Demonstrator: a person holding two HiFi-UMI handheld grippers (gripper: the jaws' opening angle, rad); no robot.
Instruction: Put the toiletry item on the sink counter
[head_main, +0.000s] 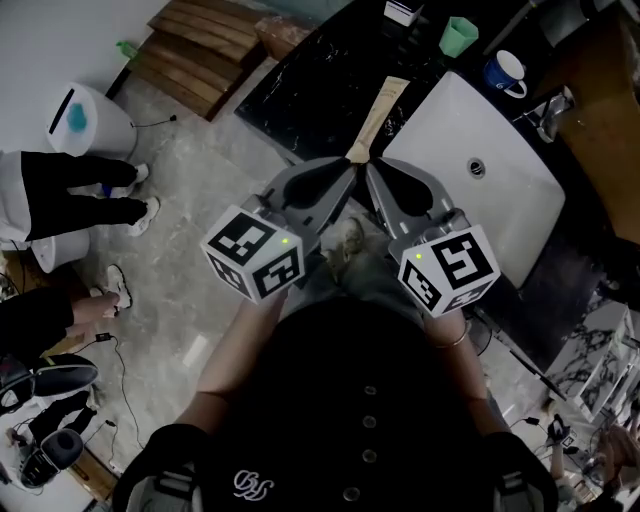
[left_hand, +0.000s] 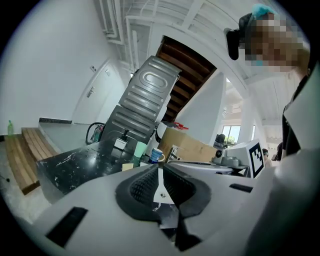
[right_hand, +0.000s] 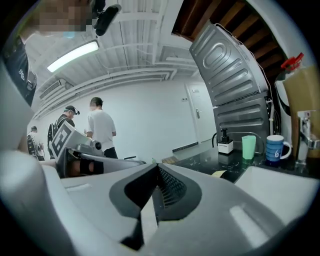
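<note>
A long flat beige toiletry tube (head_main: 381, 112) reaches out over the edge of the black sink counter (head_main: 310, 90); I cannot tell whether it rests on it. Both grippers meet at its near crimped end. My left gripper (head_main: 349, 166) is shut on that end, which shows as a thin white sliver (left_hand: 161, 186) between its pads (left_hand: 142, 186). From the other side my right gripper (head_main: 369, 167) is shut on the same end, seen as a pale strip (right_hand: 148, 220) in its jaws. The white sink basin (head_main: 450, 130) lies just right of the tube.
A green cup (head_main: 459, 36), a blue mug (head_main: 505, 70), a soap dispenser (head_main: 402, 10) and the faucet (head_main: 552, 110) stand along the counter's far side. On the floor to the left are a white bin (head_main: 85, 120), a wooden pallet (head_main: 205, 50) and people's legs (head_main: 80, 190).
</note>
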